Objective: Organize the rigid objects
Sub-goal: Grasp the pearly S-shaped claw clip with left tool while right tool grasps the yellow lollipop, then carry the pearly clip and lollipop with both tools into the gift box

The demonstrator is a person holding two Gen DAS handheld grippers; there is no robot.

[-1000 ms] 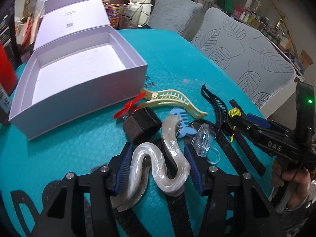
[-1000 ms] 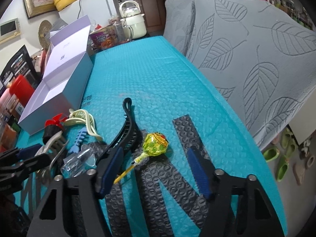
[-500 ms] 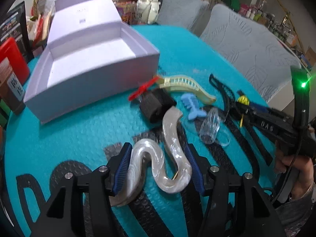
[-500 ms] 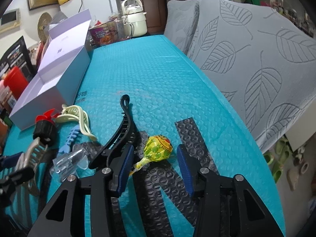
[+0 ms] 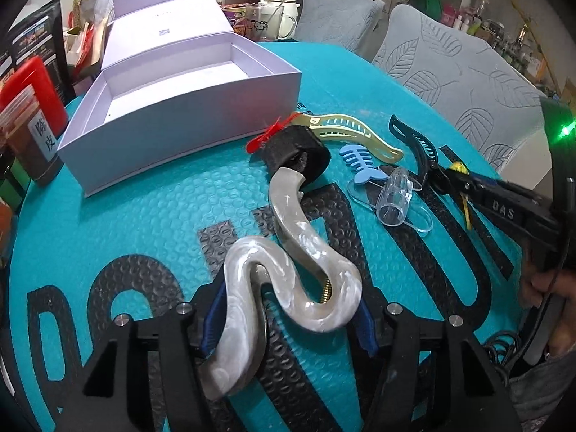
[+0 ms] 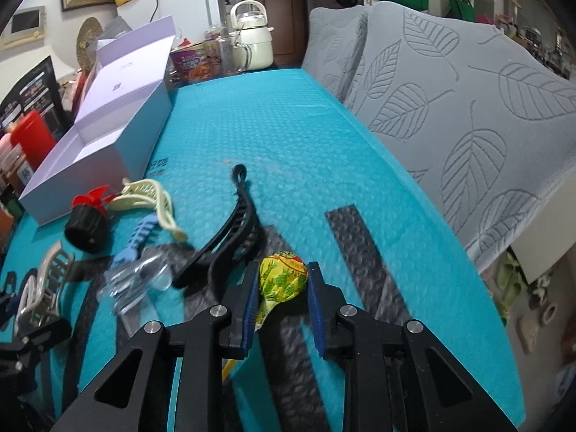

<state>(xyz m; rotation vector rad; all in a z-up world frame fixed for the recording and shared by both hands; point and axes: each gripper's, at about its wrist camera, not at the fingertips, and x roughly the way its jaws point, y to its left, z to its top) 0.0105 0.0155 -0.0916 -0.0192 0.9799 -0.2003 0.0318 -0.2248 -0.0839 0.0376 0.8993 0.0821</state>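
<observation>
**Pearl clip in my left gripper, lollipop between the right jaws**

The pearl clip [image 5: 288,280] is in my left gripper [image 5: 288,320]. The blue pads press on its two curved sides, so the jaws are clamped on it. Its far tip reaches to the black ring [image 5: 297,151], which has a red fan [image 5: 264,135] behind it.

In my right gripper [image 6: 282,295] I have the lollipop [image 6: 283,275]. The jaws are closing on its yellow wrapped head. The left pad touches the wrapper, and the right pad looks to be at its edge. The stick goes down under the left finger.

Just beside the lollipop lies the black clip [image 6: 230,237]. Further left are the clear piece [image 6: 140,277], the blue fishbone clip [image 6: 138,234] and the cream clip [image 6: 154,198]. All lie on the teal mat [image 6: 288,136].

The open lilac box [image 5: 172,108] stands behind the pile, near the red fan. Its lid [image 5: 162,25] stands up at the back.
</observation>
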